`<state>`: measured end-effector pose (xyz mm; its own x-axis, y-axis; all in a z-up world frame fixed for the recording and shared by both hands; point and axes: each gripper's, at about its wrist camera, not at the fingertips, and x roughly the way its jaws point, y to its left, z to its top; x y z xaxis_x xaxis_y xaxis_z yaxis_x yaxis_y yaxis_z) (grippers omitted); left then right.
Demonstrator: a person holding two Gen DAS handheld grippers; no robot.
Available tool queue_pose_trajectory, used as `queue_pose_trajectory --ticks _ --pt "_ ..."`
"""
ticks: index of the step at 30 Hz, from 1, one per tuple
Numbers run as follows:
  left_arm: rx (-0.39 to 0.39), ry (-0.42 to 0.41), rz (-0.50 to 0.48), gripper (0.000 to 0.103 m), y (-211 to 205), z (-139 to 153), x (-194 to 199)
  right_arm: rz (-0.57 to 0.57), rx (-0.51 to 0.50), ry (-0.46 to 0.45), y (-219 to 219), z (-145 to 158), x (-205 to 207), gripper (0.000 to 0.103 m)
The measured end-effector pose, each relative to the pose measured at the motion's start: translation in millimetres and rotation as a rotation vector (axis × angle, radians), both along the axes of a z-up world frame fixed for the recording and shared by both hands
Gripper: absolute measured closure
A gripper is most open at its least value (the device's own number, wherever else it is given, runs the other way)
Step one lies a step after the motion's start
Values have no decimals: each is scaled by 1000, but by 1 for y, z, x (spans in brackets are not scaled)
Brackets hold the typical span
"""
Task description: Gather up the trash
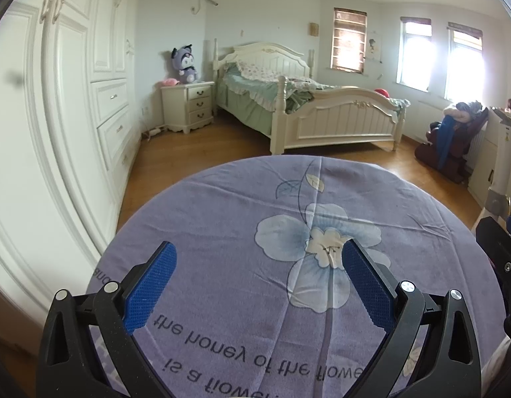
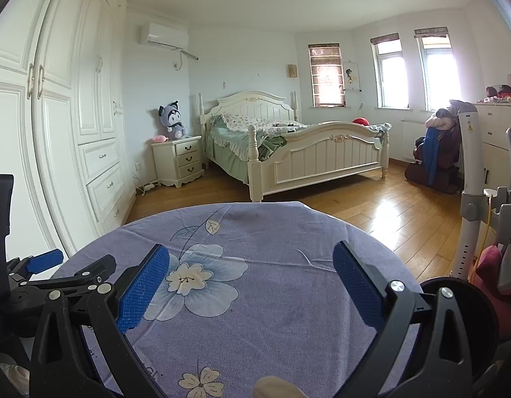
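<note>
Both the left gripper [image 1: 258, 285] and right gripper [image 2: 252, 285] hang with jaws spread, empty, over the purple cloth [image 1: 239, 205] at lower frame. No trash shows; a blind grab risks snagging the cloth.

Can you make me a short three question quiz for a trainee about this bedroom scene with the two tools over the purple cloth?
1. True or false: the left tool is shut on a piece of trash.
2. Multiple choice: what sits on the nightstand? A) lamp B) plush toy C) books
3. Fill in: both tools hover over a purple cloth printed with ____.

Key
1. False; both the left and the right tool are open and empty.
2. B, the plush toy.
3. Flowers.
</note>
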<state>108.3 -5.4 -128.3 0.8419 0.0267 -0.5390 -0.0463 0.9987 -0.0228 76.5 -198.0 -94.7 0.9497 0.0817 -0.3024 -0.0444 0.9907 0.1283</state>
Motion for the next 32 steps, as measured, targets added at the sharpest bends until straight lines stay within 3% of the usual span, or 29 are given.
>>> queue_pose_trajectory --ticks 32 --pt "11 2 -5 5 -5 -3 -2 -3 21 0 5 -1 -2 5"
